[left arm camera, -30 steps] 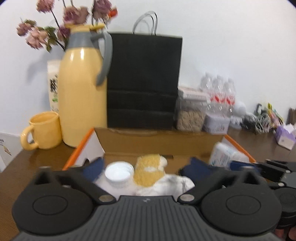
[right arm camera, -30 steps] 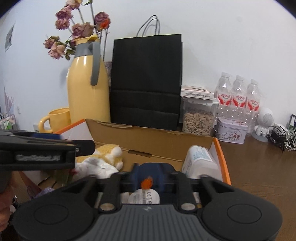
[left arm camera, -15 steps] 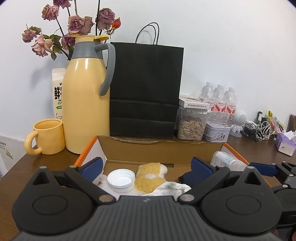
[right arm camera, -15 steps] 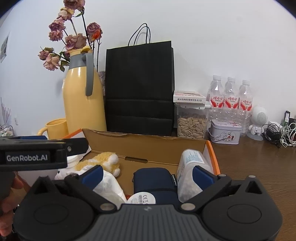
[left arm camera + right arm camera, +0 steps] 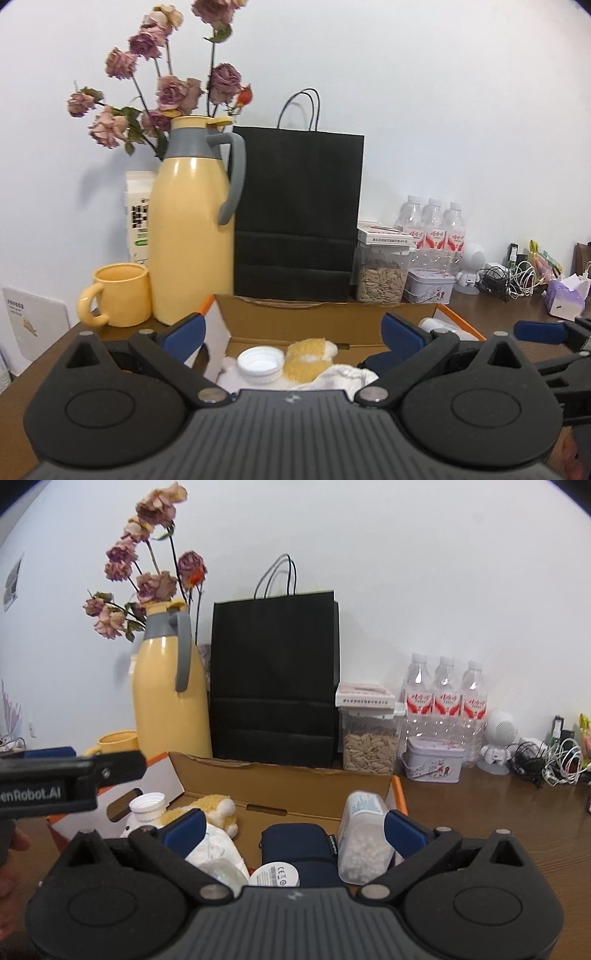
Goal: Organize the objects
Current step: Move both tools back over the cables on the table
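I read "enRobot.AI" in white letters on the side of the left gripper (image 5: 48,775), its first letter cut off by the frame edge, left of the cardboard box (image 5: 280,779). Inside the box, a round white disc (image 5: 274,874) carries a "CE" mark beside small print I cannot read. The red labels on the water bottles (image 5: 447,701) right of the box are too small to read
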Tool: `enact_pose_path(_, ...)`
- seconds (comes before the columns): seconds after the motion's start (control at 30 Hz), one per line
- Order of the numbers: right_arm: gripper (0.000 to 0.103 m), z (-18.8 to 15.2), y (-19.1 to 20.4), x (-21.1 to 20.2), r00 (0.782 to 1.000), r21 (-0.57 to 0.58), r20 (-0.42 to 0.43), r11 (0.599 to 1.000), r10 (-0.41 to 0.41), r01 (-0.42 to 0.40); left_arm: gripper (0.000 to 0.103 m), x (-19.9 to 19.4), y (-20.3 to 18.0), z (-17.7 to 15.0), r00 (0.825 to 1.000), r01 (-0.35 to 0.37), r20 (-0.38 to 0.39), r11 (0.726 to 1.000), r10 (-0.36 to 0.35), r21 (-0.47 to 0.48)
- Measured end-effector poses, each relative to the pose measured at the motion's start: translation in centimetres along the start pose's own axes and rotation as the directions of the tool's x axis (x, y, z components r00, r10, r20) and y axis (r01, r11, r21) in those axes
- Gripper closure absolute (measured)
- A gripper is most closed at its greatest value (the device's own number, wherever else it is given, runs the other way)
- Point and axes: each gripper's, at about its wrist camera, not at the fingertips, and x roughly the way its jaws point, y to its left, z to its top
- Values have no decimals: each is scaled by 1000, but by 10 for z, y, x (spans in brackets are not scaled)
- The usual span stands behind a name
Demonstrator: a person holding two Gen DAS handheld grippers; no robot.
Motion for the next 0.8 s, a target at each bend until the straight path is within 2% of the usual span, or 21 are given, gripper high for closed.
enact_pose_path(0.3, 0, -17, 2, -40, 1000, -19, 5, 1000, -9, 9, 0, -34, 8, -25, 998, 7, -58, 999, -5, 48)
enact_pose_path(0.8, 0, -66, 5, -92, 991, -38, -135, 999, 19, -25, 0, -82, 39, -59, 979, 12, -201, 999, -4, 37)
